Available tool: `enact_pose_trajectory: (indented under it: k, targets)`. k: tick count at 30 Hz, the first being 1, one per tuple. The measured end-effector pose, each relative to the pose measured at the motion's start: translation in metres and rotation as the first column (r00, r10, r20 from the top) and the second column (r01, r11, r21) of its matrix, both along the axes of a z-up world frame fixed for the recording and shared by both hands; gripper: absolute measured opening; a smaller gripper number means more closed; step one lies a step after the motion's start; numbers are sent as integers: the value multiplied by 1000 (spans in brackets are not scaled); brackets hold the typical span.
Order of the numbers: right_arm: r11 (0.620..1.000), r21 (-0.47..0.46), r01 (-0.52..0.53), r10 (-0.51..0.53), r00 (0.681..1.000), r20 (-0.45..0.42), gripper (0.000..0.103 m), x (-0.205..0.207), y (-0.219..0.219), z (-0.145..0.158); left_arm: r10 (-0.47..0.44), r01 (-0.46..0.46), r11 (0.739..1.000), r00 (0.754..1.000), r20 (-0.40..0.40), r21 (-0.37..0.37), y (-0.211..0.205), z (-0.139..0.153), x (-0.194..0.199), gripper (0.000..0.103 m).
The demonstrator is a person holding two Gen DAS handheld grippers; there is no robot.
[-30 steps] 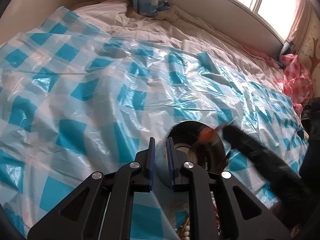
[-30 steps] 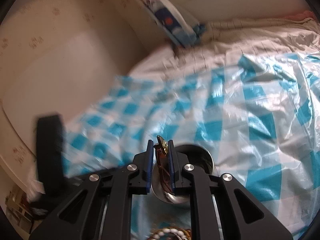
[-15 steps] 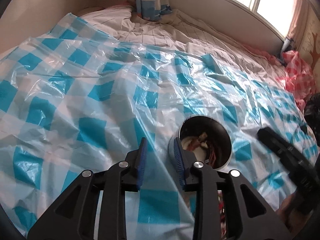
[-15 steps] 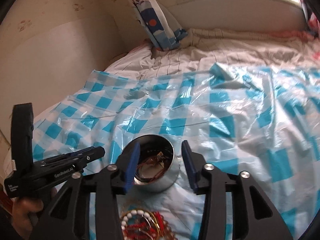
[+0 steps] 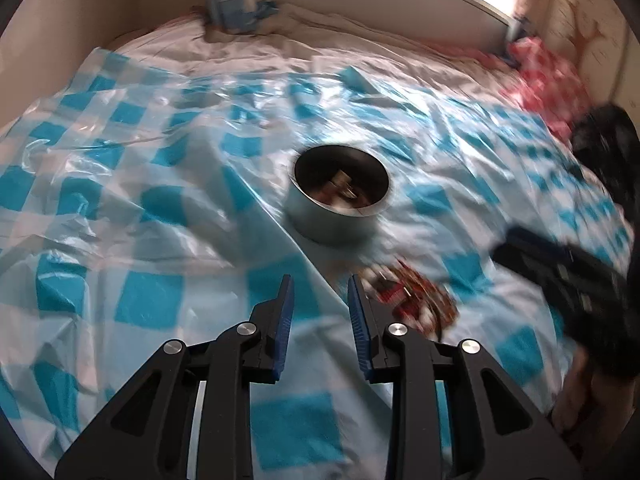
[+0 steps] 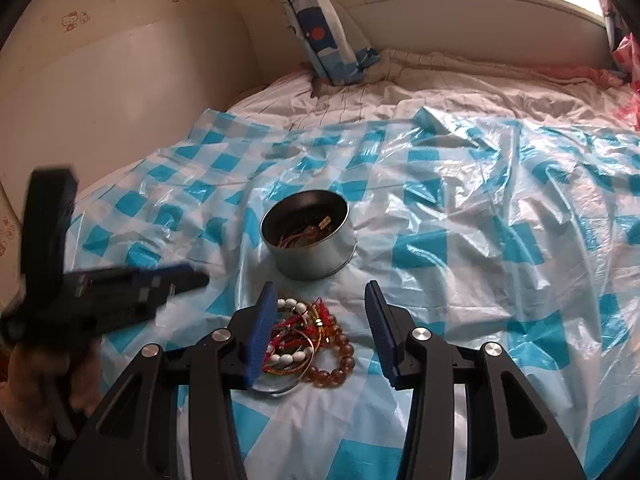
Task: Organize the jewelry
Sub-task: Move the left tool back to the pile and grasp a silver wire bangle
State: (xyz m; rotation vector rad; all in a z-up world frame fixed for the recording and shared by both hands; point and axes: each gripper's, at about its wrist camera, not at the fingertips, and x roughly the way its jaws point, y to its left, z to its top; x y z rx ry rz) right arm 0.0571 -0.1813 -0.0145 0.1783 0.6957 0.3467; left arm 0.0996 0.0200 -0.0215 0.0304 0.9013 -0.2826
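A bed (image 6: 460,92) carries a blue-checked plastic sheet (image 6: 480,208). On the sheet stands a round tin (image 6: 310,240) with some jewelry inside. The right gripper (image 6: 320,320) is spread and empty above a pile of bracelets (image 6: 316,340); the left gripper (image 5: 320,312) is spread and empty too.

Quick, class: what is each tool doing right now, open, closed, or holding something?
Left tool: open, nothing between its jaws, which have just been opening.
Right tool: open, holding nothing, above the bracelets; its jaws have just been opening.
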Motion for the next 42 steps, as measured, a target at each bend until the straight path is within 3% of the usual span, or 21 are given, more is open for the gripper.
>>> enact_pose_trajectory:
  k: [5, 13, 17, 22, 28, 29, 31, 42]
  targets:
    - [999, 13, 39, -39, 999, -3, 54, 2, -10, -2, -89, 89, 996, 996, -1, 22, -22, -10, -22, 40]
    - [998, 36, 57, -57, 998, -7, 55, 4, -19, -3, -177, 177, 984, 984, -26, -2, -38, -21, -22, 42]
    - [998, 37, 54, -54, 999, -8, 55, 5, -17, -4, -212, 213, 976, 977, -26, 41, -50, -26, -24, 56]
    - [999, 31, 43, -43, 999, -8, 55, 5, -15, -4, -222, 225, 970, 974, -42, 91, -61, -35, -21, 65]
    - [999, 31, 44, -44, 999, -9, 56, 5, -15, -4, -246, 251, 955, 968, -50, 157, -71, -45, -22, 66]
    - [999, 32, 43, -43, 999, -8, 56, 5, -15, -4, -242, 247, 956, 969, -49, 158, -70, -45, -21, 60]
    - [999, 32, 43, -43, 999, -10, 56, 5, -15, -4, -226, 231, 963, 973, -52, 140, -65, -45, -19, 52]
    - [999, 23, 37, -36, 998, -47, 56, 10, -14, -13, -139, 138, 988, 990, -4, -72, -19, -17, -13, 51]
